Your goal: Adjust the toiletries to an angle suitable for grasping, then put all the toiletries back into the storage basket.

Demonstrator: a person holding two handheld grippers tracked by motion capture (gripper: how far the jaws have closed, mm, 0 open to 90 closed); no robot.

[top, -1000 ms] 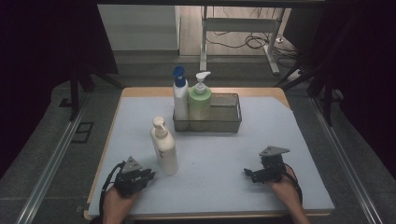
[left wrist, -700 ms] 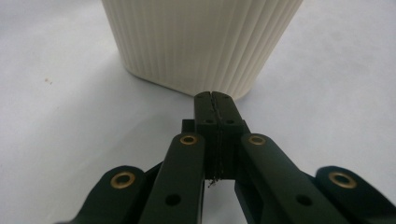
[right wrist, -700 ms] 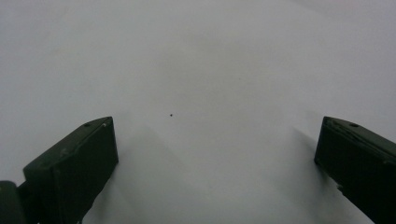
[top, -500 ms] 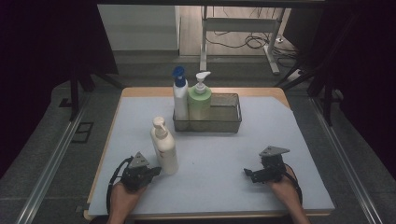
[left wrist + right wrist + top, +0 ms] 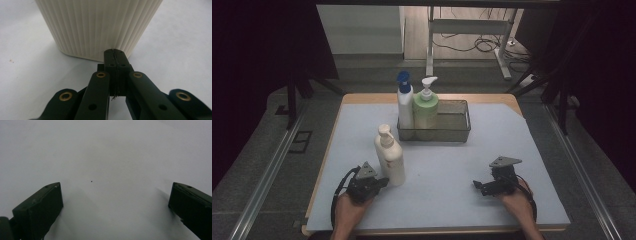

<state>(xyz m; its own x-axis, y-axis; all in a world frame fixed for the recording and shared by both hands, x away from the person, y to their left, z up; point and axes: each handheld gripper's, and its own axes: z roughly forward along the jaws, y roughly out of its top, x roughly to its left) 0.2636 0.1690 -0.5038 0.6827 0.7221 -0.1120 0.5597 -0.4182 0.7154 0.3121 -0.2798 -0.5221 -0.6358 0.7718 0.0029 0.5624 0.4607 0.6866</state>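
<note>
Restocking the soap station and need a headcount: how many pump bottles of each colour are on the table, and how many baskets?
Cream ribbed pump bottle, standing on the mat: 1
White pump bottle with blue pump, in the basket: 1
Green pump bottle with white pump, in the basket: 1
Wire basket: 1
Total: 4 things, 3 of them bottles

Wire basket [image 5: 459,131] holds blue-capped bottle [image 5: 405,106] beside green bottle [image 5: 425,109]; grey mat [image 5: 492,150] beneath.

Three pump bottles [image 5: 390,155], one wire basket [image 5: 452,131].
</note>
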